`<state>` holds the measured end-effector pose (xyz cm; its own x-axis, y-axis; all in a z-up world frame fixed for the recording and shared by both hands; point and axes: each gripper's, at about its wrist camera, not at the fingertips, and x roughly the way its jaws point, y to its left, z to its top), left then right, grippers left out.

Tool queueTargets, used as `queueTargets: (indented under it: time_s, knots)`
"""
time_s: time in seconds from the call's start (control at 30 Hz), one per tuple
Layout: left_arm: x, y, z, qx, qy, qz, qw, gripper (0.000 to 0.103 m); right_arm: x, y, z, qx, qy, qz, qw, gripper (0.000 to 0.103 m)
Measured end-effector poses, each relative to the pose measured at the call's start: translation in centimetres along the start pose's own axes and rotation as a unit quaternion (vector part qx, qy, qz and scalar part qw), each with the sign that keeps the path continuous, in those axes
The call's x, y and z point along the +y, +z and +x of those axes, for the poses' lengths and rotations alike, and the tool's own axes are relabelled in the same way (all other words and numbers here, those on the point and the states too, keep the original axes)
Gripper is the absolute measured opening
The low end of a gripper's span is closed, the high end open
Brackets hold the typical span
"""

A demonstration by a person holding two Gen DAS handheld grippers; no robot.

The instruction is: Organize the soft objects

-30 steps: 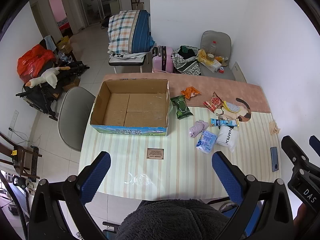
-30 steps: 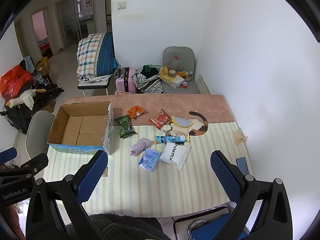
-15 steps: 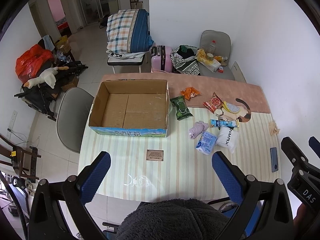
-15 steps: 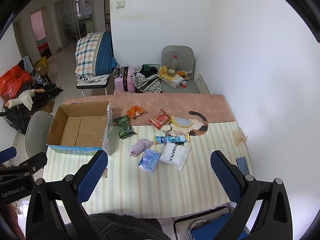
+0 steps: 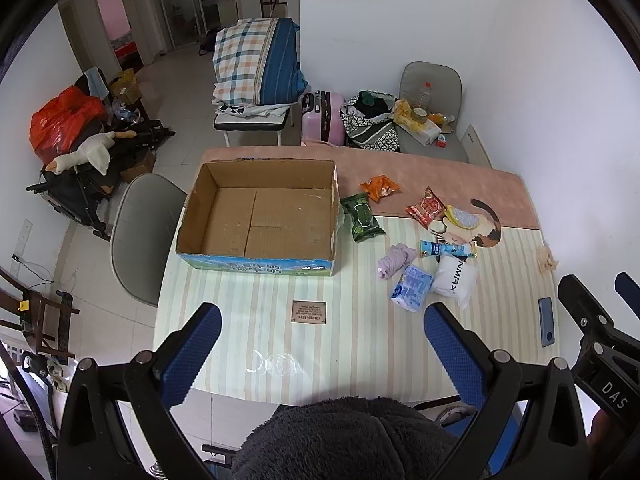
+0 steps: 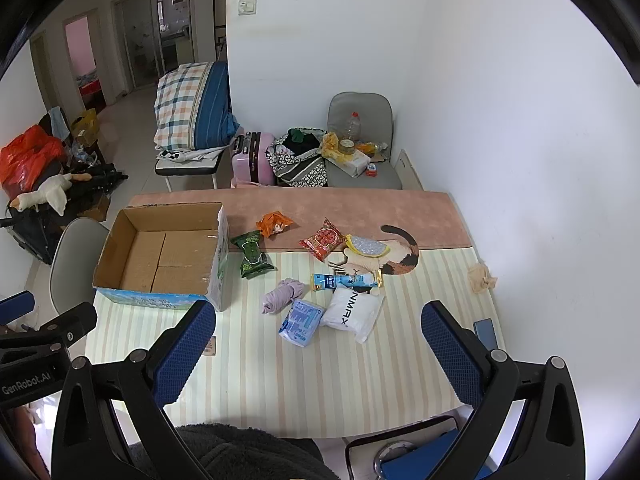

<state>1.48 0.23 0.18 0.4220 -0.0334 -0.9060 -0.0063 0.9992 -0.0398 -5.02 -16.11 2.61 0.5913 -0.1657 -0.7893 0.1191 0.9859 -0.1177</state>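
striped table (image 5: 248,312), white-walled cluttered room

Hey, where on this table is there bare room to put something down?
Bare stripes between the cardboard box and the near edge, around the small plaque. Also between the white pouch and phone. Crowded around the purple cloth.

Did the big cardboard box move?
No. The cardboard box sits by the green packet as before; only the camera shifted slightly.
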Motion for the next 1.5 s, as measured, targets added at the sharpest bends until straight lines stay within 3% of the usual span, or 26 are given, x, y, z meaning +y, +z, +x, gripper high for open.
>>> queueTargets:
  time_s: [1.27, 1.4, 1.5]
  knots:
    - [0.6, -1.2, -0.4, -0.016, -0.001, 0.001, 0.9999, 0.103, -0.2, 0.0, -1.2, -0.017, 0.006, -0.005, 1.000, 0.103]
    - [0.2, -0.4, 0.6, -0.034, 0.011, 0.015, 0.9992, 0.103, -2.0, 0.5, 1.0, -0.016, 0.020, 0.027, 0.999, 0.103]
    - [-0.7, 1.8, 3.0, -0.064, 0.034, 0.033, 0.9968, 0.103, -4.2, 1.6, 5.5, 0.011, 0.013, 0.061, 0.998, 0.103]
